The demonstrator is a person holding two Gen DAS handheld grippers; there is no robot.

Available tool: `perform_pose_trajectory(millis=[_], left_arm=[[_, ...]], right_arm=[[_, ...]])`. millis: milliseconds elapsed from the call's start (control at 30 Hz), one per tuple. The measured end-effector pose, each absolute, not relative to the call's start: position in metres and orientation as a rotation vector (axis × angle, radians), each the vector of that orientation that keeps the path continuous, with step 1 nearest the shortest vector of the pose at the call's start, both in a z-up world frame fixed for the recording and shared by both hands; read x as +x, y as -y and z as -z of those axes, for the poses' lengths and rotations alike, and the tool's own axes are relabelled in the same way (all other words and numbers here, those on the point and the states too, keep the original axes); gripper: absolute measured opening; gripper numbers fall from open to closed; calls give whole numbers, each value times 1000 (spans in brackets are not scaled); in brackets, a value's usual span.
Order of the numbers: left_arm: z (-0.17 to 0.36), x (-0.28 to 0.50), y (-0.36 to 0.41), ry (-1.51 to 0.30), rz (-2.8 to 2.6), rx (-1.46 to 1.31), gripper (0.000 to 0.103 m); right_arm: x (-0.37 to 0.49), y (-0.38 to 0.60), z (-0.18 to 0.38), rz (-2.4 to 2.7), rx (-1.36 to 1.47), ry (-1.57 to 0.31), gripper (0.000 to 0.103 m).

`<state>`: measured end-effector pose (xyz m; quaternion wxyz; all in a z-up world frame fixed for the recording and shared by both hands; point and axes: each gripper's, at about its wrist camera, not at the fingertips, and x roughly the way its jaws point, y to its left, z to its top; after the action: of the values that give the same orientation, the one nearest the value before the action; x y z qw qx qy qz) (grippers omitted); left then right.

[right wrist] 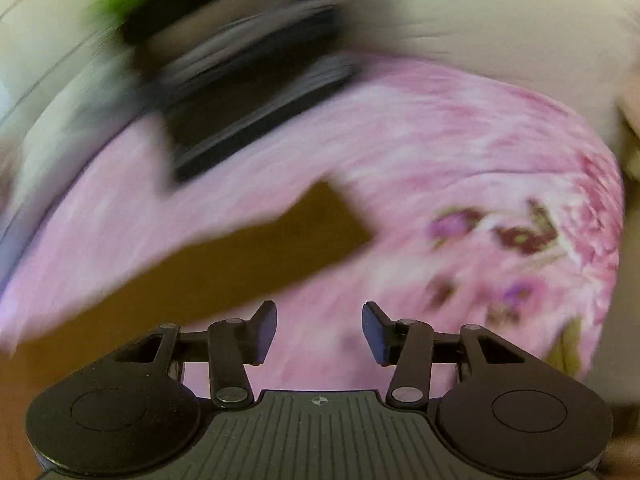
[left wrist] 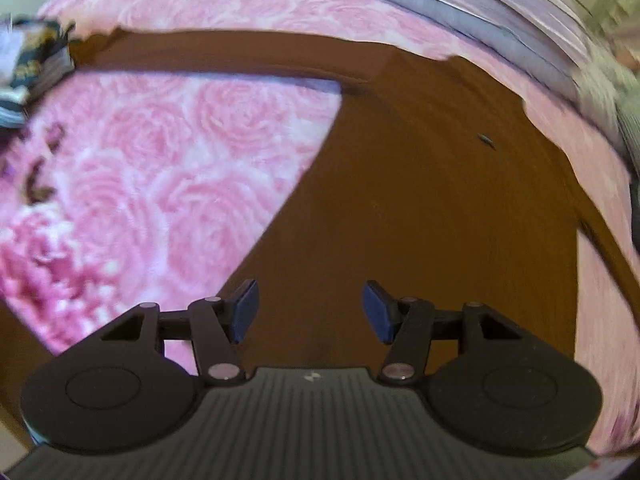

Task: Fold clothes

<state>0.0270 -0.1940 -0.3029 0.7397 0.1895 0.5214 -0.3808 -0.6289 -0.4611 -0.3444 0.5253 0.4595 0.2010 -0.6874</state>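
Rose-print blanket (left wrist: 140,152) under brown garment (left wrist: 420,200)

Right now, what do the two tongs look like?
Both look alike. The left tongs and right tongs are black plastic, with dark blue pads on the tips, silver pins at the joints, round side discs and a grey ribbed base.

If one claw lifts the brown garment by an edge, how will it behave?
Probably floppy: the brown garment lies flat and thin on the pink floral blanket, its sleeve limp. It likely drapes rather than keeps shape. Seems light, and may drag on the plush blanket. Both the left claw and right claw are open.
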Motion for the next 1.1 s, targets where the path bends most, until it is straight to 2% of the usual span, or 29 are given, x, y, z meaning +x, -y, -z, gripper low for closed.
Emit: perform_pose_trajectory(millis=[133,200,267,467,667,1100], left_arm=[[253,-11,178,-1130,882,465,60],[227,-27,171,-1126,908,479,66],[204,-42,166,-1104,932,508,66],[147,-83,151,-1012,991,582,78],[126,-115,133,-981,1011,650,79],[114,-163,124,-960,1112,737,84]], right_arm=[[-530,401,288,1237,995,-658,45],[-489,373,260,1073,984,-674,45],[-452,347,232,919,965,-696,45],[-385,291,168,715,811,-808,46],[-376,246,154,706,726,-909,48],[-377,195,142,668,676,-989,49]])
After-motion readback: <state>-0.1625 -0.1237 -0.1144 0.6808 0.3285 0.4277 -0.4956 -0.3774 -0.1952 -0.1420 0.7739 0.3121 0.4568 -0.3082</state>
